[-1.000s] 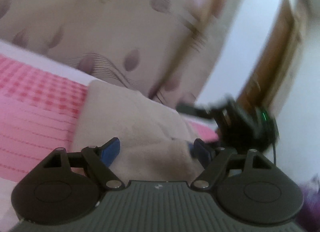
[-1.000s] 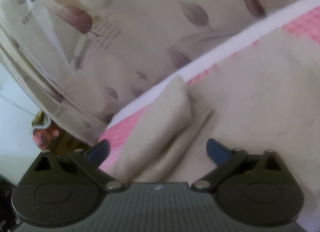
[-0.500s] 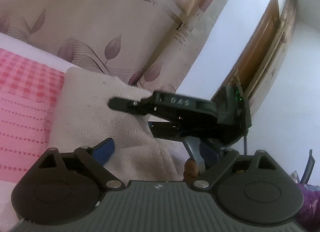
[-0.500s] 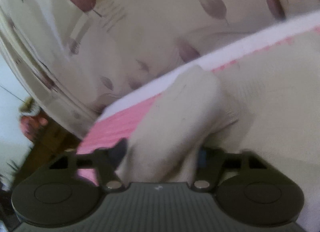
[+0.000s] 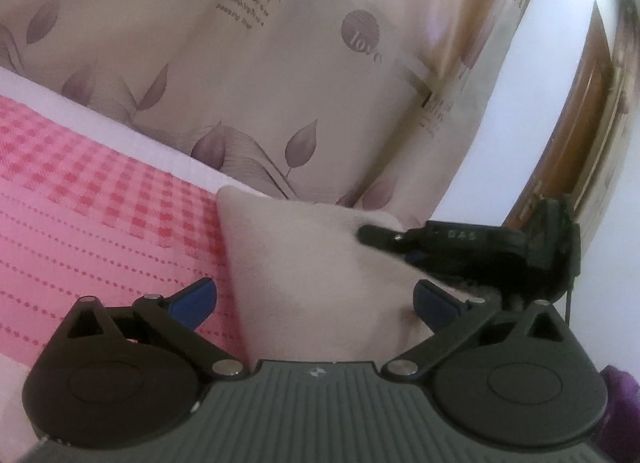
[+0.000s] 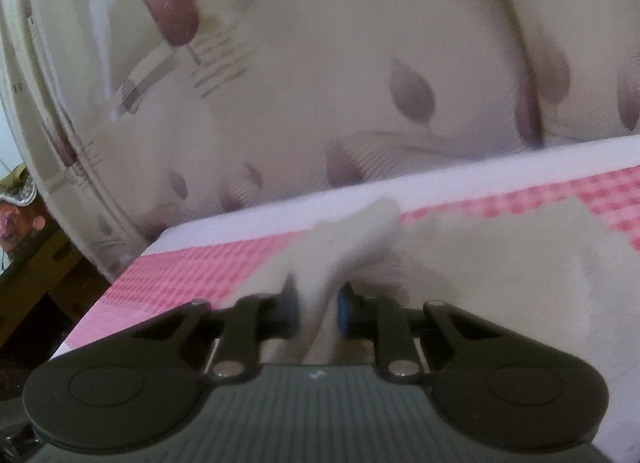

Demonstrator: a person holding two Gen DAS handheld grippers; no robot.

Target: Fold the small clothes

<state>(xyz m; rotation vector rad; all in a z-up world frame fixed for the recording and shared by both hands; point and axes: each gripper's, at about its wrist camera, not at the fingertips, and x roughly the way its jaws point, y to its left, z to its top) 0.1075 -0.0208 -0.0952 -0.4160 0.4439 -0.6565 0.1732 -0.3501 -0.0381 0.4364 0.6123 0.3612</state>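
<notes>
A beige garment [image 5: 312, 275] lies on the pink checked bed sheet [image 5: 100, 191]. My left gripper [image 5: 314, 301] hovers over its near edge, jaws still opening wide, blue pads [image 5: 192, 301] to either side of the cloth without touching it. In the left wrist view my right gripper [image 5: 384, 245] reaches in from the right at the garment's far right corner. In the right wrist view my right gripper [image 6: 318, 305] is closing, and its pads [image 6: 346, 307] pinch a raised fold of the beige garment [image 6: 352, 231]. The rest of the garment [image 6: 500, 263] spreads flat to the right.
A leaf-print curtain [image 5: 280, 63] hangs just behind the bed's white far edge [image 6: 440, 179]. A wooden door [image 5: 592, 123] stands at the right of the left wrist view, with something purple [image 5: 620, 395] below it. Brown furniture [image 6: 40, 263] sits off the bed's left corner.
My right gripper went from open to pinched on a corner fold and lifted it. My left gripper's jaws spread wider and its view tilted up slightly.
</notes>
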